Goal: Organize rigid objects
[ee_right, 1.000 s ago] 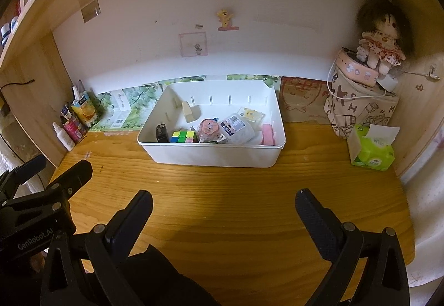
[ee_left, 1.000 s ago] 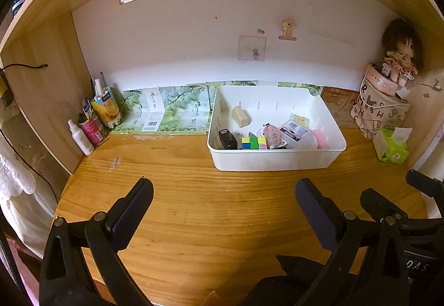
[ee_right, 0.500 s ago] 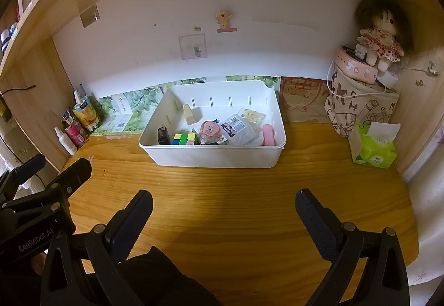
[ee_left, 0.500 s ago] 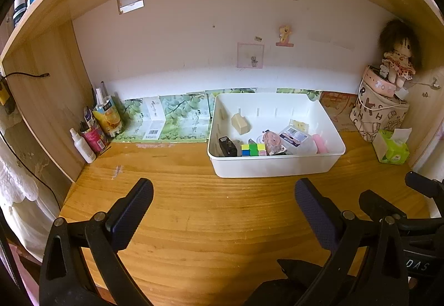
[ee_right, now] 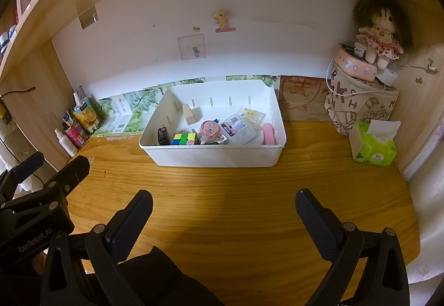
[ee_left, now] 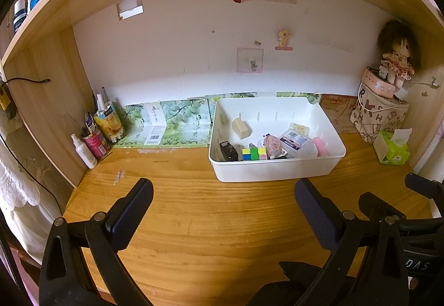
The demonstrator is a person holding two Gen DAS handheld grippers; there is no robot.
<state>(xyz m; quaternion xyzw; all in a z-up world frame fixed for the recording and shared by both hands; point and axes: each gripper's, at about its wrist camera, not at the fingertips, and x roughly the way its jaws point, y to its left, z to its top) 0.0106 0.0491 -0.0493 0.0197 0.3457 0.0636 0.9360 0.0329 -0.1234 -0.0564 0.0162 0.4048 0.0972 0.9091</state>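
Note:
A white plastic bin (ee_left: 277, 170) (ee_right: 216, 157) stands on the wooden desk (ee_left: 211, 222) near the back wall. Inside lie a colourful puzzle cube (ee_left: 254, 154) (ee_right: 185, 138), a black block (ee_left: 228, 151), a beige wedge (ee_left: 241, 128) (ee_right: 189, 114), a pink round item (ee_right: 210, 130), a clear packet (ee_right: 238, 127) and a pink bar (ee_right: 268, 134). My left gripper (ee_left: 223, 209) hovers open over the desk in front of the bin, nothing between its fingers. My right gripper (ee_right: 223, 211) is likewise open and empty, just right of the left one.
Bottles and tubes (ee_left: 94, 131) crowd the back left corner. A green tissue pack (ee_right: 373, 143), a printed fabric bag (ee_right: 358, 100) and a doll (ee_right: 378, 28) fill the back right. A shelf runs overhead. A dark sleeve (ee_right: 155, 281) shows below the right gripper.
Both grippers have drawn back a little from the bin and tilted upward, so the bin looks slightly smaller and lower. Nothing was taken or let go.

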